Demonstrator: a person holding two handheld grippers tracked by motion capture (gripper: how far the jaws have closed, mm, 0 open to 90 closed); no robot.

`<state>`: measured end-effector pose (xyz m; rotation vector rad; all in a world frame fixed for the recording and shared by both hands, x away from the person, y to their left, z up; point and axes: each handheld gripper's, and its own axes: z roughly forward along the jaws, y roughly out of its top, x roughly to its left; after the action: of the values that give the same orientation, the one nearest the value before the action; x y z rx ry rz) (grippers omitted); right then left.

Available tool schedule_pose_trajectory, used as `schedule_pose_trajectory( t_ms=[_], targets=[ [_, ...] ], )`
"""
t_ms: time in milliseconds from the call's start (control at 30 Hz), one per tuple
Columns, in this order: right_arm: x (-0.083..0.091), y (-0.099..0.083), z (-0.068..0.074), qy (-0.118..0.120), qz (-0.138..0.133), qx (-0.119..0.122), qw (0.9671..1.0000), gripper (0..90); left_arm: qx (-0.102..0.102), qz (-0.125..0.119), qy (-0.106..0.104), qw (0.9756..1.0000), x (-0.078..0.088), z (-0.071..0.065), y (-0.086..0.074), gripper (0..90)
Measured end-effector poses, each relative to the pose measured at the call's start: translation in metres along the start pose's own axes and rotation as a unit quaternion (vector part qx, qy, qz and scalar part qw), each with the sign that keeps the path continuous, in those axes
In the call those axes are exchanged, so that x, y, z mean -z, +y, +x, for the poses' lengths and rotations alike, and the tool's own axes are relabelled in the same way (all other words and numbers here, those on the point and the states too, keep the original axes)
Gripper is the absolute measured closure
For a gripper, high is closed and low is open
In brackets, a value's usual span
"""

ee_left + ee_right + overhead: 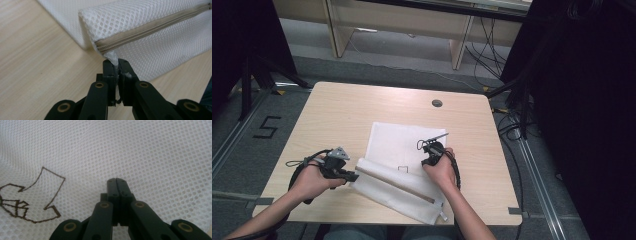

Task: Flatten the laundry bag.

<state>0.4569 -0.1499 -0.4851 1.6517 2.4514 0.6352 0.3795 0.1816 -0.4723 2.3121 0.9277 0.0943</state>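
left tongs pinching bag corner, right tongs pressed together on the mesh

white mesh zip bag (399, 167) is lying flat across the middle of the light wood-grain desk (337, 115), nearer the person's edge. its near part is folding over, with a beige zipper (394, 183) running diagonally along the fold from the left end toward the lower right. a small brown outline mark (30, 200) is sitting on the flat upper panel.

left tongs (116, 65) are coming in from the left end of the bag, pointing level across the desk. in the left gripper view the two black jaws are sitting almost together, pinching a thin white fabric tab at the zipper's end, just below the mesh corner (100, 22). a bit of the tab is showing between the jaws. in the high view the left tongs (353, 175) are meeting the bag's left tip, left hand (314, 180) resting on the desk.

right tongs (117, 180) are pressed fully together, nothing between the jaws. they are pointing down at the flat mesh panel, just right of the brown mark; can't tell whether the tips are touching the mesh or sitting just over it. in the high view the right hand (441, 170) is sitting over the bag's right half, above the zipper line.

the two tongs are sitting well apart, one at each end of the fold.
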Motion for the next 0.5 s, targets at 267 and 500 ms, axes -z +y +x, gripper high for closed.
schedule_pose_trajectory(
  t_ms=[267, 500],
  targets=[
    [0.000, 0.003, -0.014, -0.007, -0.011, -0.016, 0.9998, 90.0, -0.012, 0.042, -0.014, 0.9990, -0.007, -0.003, -0.005, 84.7],
    [0.007, 0.004, -0.011, -0.010, -0.025, 0.013, 0.9996, 86.7, -0.013, 0.053, -0.027, 0.9981, -0.010, -0.010, -0.008, 81.5]
  ],
)
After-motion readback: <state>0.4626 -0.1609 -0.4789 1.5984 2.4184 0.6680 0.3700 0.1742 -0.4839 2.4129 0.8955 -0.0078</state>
